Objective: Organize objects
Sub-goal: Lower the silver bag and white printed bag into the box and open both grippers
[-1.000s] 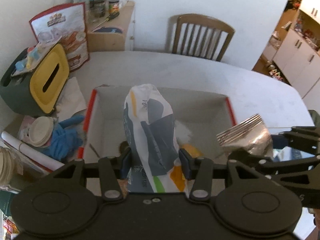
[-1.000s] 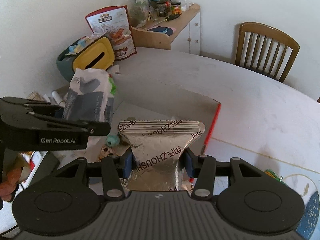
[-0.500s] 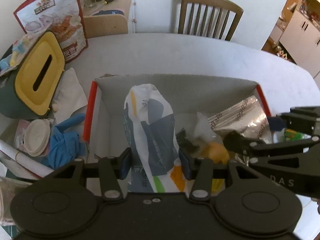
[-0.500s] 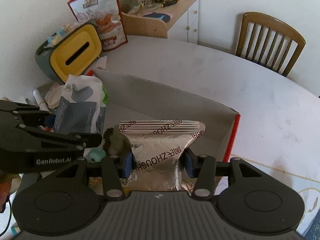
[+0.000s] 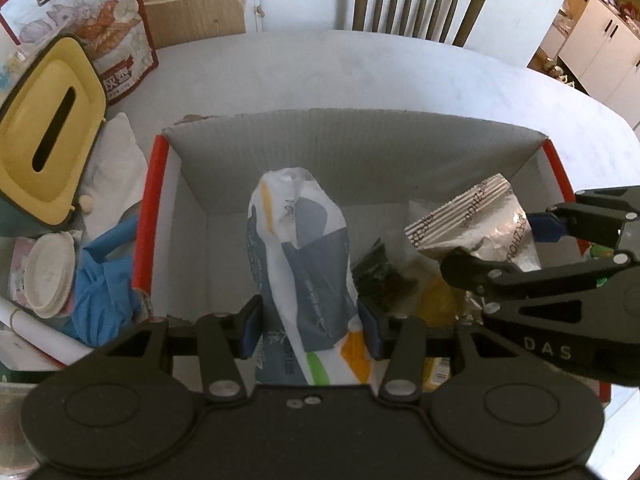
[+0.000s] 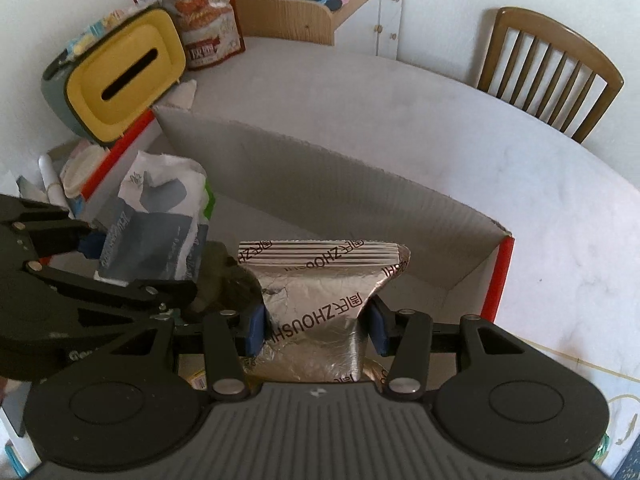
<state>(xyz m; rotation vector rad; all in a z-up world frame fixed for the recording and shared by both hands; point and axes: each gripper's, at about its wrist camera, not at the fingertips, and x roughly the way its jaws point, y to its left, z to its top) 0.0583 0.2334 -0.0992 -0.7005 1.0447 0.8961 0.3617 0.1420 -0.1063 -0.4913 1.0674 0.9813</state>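
We hold two packets over the open cardboard box (image 5: pixel 360 152). The left gripper (image 5: pixel 310 326) has its jaws clamped on the white-and-grey bag (image 5: pixel 300 264), long axis pointing ahead; bare box floor lies below and left of it. The right gripper (image 6: pixel 316 326) pinches the foil pouch (image 6: pixel 320 320) beside the right red-edged wall.

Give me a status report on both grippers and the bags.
Left gripper shut on white-and-grey plastic bag. Right gripper shut on silver foil pouch. Both held over the open red-edged cardboard box; dark packet and yellow item lie below.
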